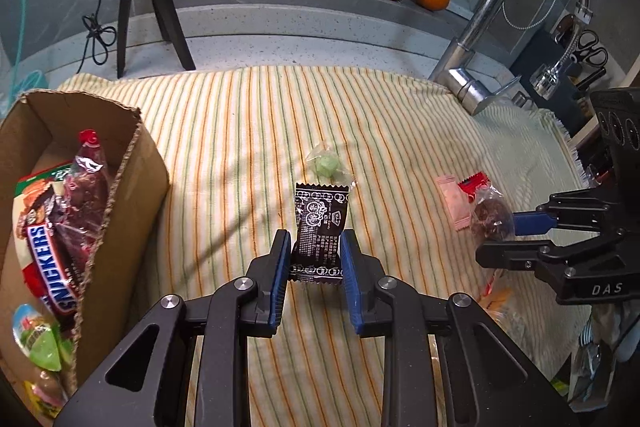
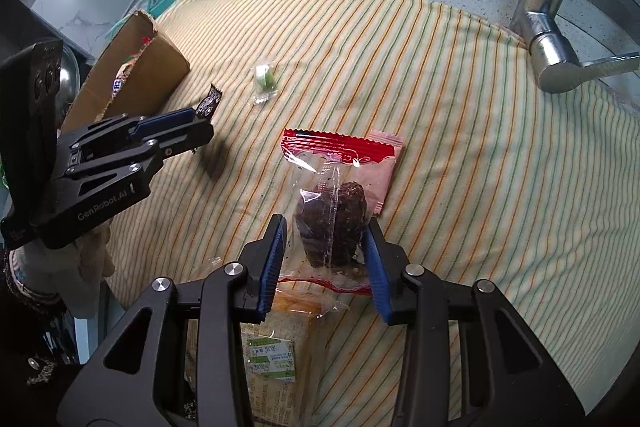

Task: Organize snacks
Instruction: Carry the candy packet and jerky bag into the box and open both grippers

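Left wrist view: the left hand-held gripper (image 1: 315, 259) pinches the black candy packet (image 1: 320, 227), right of the cardboard box (image 1: 132, 163); the slick foil may slip.

Right wrist view: the right hand-held gripper (image 2: 325, 251) clamps the clear-wrapped dark pastry (image 2: 332, 223), far right of the box; squeezing may crush it.

Each black tool (image 1: 316, 259) has blue ribbed pads (image 2: 272, 259), silver screws and white lettering.

Glossy plastic wrappers (image 2: 328, 211), rough cardboard box (image 1: 132, 163), woven striped cloth (image 1: 240, 131), shiny metal faucet (image 1: 500, 7).
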`<state>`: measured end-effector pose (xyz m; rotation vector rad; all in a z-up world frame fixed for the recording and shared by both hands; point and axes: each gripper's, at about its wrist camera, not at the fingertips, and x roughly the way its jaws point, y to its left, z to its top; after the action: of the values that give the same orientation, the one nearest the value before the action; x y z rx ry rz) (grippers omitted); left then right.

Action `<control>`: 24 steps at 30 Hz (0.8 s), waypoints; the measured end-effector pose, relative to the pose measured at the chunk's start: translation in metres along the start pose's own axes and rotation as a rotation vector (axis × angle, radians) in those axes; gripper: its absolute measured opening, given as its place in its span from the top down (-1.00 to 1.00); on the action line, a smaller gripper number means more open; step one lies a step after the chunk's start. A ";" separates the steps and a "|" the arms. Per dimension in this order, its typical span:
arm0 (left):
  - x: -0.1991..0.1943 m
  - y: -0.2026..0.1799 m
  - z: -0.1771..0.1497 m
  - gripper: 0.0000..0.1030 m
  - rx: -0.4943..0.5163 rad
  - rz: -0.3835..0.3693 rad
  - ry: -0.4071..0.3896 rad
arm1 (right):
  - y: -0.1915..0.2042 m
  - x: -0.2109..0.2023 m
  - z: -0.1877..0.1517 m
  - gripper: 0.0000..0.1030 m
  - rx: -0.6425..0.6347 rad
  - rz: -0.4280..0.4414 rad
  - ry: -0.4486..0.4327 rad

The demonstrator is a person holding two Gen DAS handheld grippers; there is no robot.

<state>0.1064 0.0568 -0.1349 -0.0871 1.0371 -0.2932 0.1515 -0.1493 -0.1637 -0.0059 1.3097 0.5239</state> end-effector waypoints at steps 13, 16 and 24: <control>-0.052 0.016 -0.001 0.54 -0.042 0.030 -0.093 | 0.026 -0.033 0.020 0.22 -0.052 0.015 -0.091; -0.062 0.024 -0.003 0.54 -0.061 0.043 -0.112 | 0.038 -0.035 0.028 0.22 -0.074 0.023 -0.103; -0.090 0.054 -0.019 0.54 -0.135 0.090 -0.151 | 0.075 -0.031 0.046 0.22 -0.138 0.051 -0.119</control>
<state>0.0583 0.1350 -0.0801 -0.1814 0.9076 -0.1322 0.1605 -0.0804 -0.1015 -0.0553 1.1581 0.6484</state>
